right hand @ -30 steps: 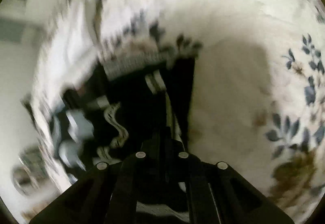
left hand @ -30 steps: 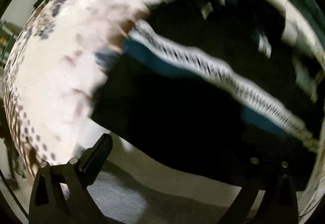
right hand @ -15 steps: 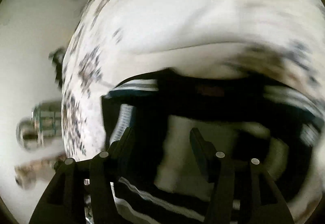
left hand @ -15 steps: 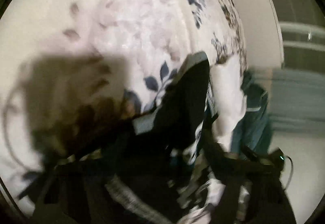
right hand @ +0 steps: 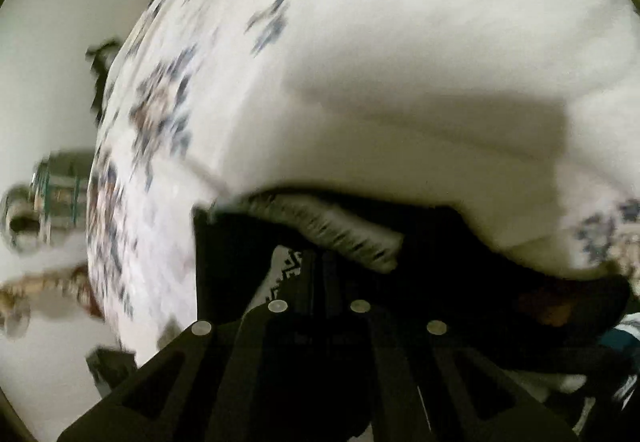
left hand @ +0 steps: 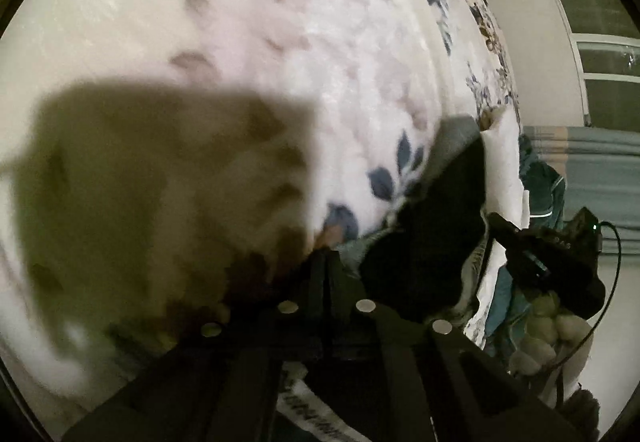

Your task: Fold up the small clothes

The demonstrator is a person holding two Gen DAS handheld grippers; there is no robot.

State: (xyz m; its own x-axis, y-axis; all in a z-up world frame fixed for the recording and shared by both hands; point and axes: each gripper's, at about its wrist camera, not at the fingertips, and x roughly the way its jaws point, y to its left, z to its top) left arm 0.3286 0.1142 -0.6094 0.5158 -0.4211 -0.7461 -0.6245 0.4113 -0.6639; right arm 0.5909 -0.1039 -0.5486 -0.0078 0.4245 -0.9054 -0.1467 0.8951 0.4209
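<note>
A black garment with a grey ribbed hem lies crumpled on a white floral bed sheet. In the left wrist view my left gripper has its jaws pressed together at the garment's grey edge, with a white patterned band under the fingers. In the right wrist view my right gripper is shut in the black garment. The grey ribbed band runs just past its tips, and a zigzag-patterned strip lies to their left. The cloth hides the tips' contact.
Teal cloth lies by the bed's right edge. A black unit with a green light and a cable sits there, above a pale-gloved hand. The bed sheet ends at the left, beside the floor and a metal object.
The left jaws went from wide open to shut and the view swung off the garment toward the bed. The right jaws opened, then shut again in the black cloth after sliding sideways.
</note>
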